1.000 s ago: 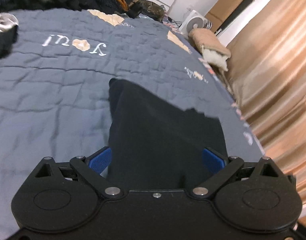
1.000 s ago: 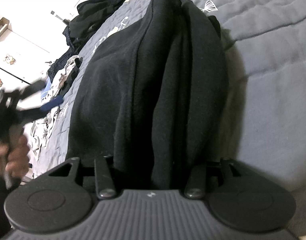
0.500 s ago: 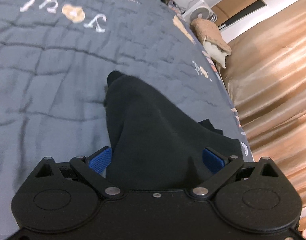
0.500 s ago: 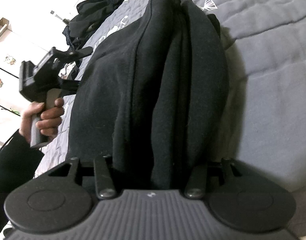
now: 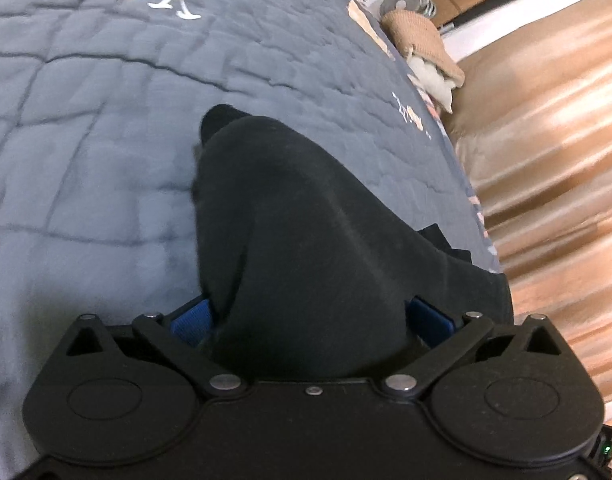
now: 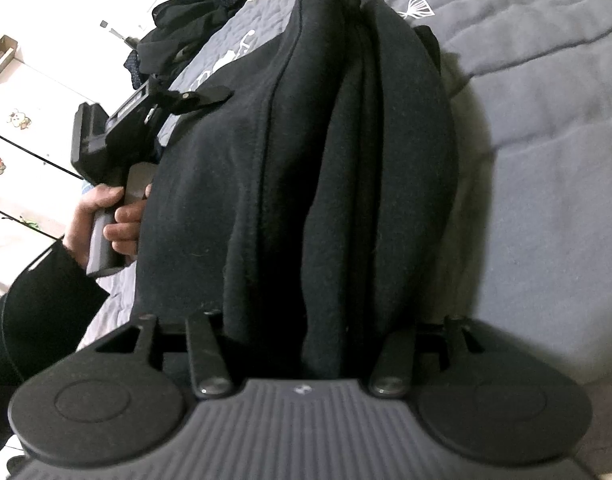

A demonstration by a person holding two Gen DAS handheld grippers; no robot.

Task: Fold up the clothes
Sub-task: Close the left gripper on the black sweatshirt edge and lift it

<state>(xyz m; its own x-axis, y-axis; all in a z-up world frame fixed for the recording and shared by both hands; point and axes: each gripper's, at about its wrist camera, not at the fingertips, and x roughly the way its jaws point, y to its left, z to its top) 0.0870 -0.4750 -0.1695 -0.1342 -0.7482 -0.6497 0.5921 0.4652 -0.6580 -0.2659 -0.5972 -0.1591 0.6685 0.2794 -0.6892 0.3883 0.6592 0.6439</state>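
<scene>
A black garment lies on a grey-blue quilted bed and fills the middle of both views. In the left wrist view it is draped over my left gripper; only the blue pads show at its sides, and the jaws hold the cloth. In the right wrist view the garment hangs in long folds from my right gripper, whose fingertips are hidden under the cloth. The left gripper's body, held in a hand, shows at the garment's left edge.
The quilt has white lettering and tan patches. A tan cushion and a white fan stand past the bed's far edge, beside gold curtains. A pile of dark clothes lies at the far end of the bed.
My left gripper has moved in toward the right gripper, carrying its end of the garment over. The cloth now bunches into a raised hump. The right gripper has stayed still.
</scene>
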